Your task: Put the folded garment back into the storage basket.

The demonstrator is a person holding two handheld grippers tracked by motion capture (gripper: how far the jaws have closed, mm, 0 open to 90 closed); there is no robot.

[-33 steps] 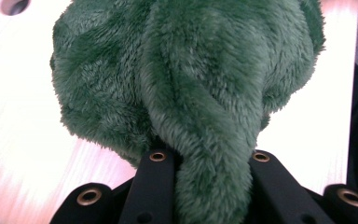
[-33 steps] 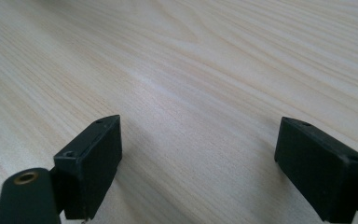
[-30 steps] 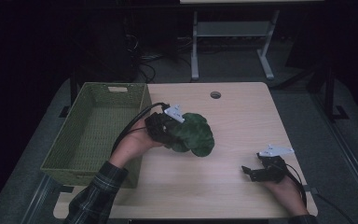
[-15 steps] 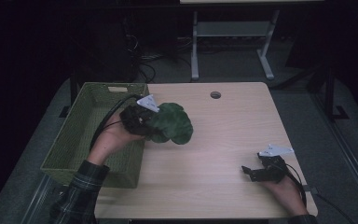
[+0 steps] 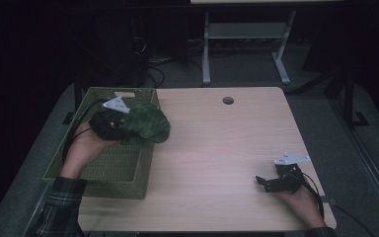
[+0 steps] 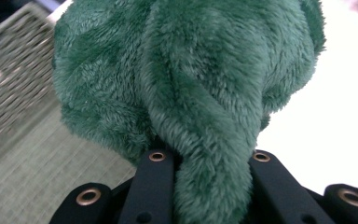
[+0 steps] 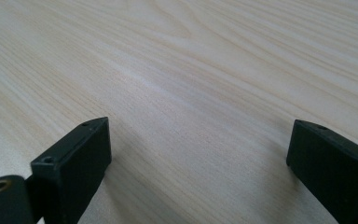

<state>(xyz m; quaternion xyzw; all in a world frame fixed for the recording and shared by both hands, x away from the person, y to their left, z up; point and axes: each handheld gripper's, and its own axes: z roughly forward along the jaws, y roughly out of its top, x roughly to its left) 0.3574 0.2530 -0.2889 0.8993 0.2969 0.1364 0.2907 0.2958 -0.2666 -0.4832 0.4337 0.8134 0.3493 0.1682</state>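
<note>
The table (image 5: 217, 148) is pale wood with a small round hole (image 5: 228, 100) near its far edge. At its left side stands a green woven basket (image 5: 74, 163), open at the top.

The plush (image 5: 145, 123), a dark green soft toy, hangs in the air over the basket's near-table rim, part above the basket and part above the wood. It touches neither. In the left gripper view its fur (image 6: 191, 79) looks thick and fleecy, and a fold of it runs down between the black jaws.

The left gripper (image 5: 121, 126) is clamped on that fold, jaws drawn close with the fabric pinched between them. The right gripper (image 5: 262, 181) rests low near the table's right front edge, well apart from the toy. Its jaws have just been opening and stand wide apart with bare wood between them.

The toy looks light and very soft. It will sag and swing from a pinch and will not break if dropped. Fur compresses and can slip, so a deep bite on a thick fold or limb should hold better than a nip at the surface pile. Released over the basket, it should fall in without harm.
</note>
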